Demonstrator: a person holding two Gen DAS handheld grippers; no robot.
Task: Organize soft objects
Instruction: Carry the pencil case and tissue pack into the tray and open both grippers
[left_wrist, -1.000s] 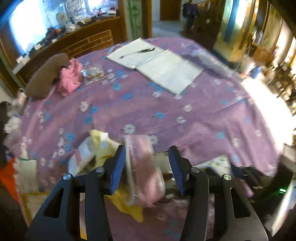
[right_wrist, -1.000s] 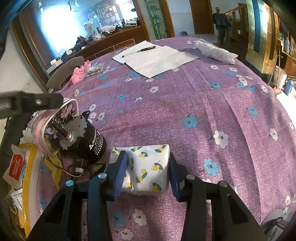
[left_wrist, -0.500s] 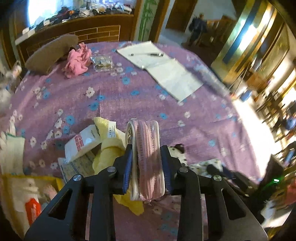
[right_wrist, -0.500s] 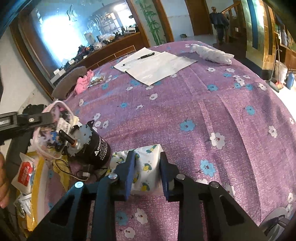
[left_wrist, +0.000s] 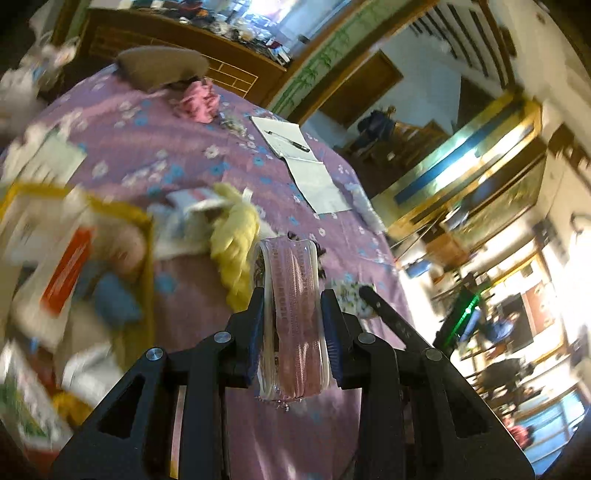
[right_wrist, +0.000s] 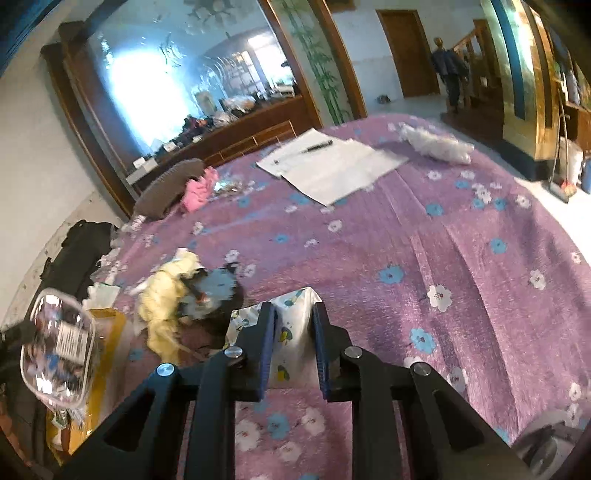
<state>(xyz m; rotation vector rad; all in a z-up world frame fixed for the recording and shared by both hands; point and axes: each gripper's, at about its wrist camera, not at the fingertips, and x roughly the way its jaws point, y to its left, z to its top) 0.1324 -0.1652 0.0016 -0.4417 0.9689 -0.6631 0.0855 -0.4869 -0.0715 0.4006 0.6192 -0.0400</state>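
Both grabbers are picking things up. The left gripper (left_wrist: 291, 328) pinches a clear plastic pouch with a pink zip (left_wrist: 291, 314) – lifted off the purple flowered cloth (right_wrist: 424, 229). The right gripper (right_wrist: 293, 347) is closing on a white soft pack with yellow birds (right_wrist: 295, 325). Next, I think, carry both to one tidy spot.

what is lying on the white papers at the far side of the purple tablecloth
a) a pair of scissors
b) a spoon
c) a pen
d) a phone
c: a dark pen lies slanted across the white papers on the far part of the purple tablecloth; the left wrist view shows the same pen on them.
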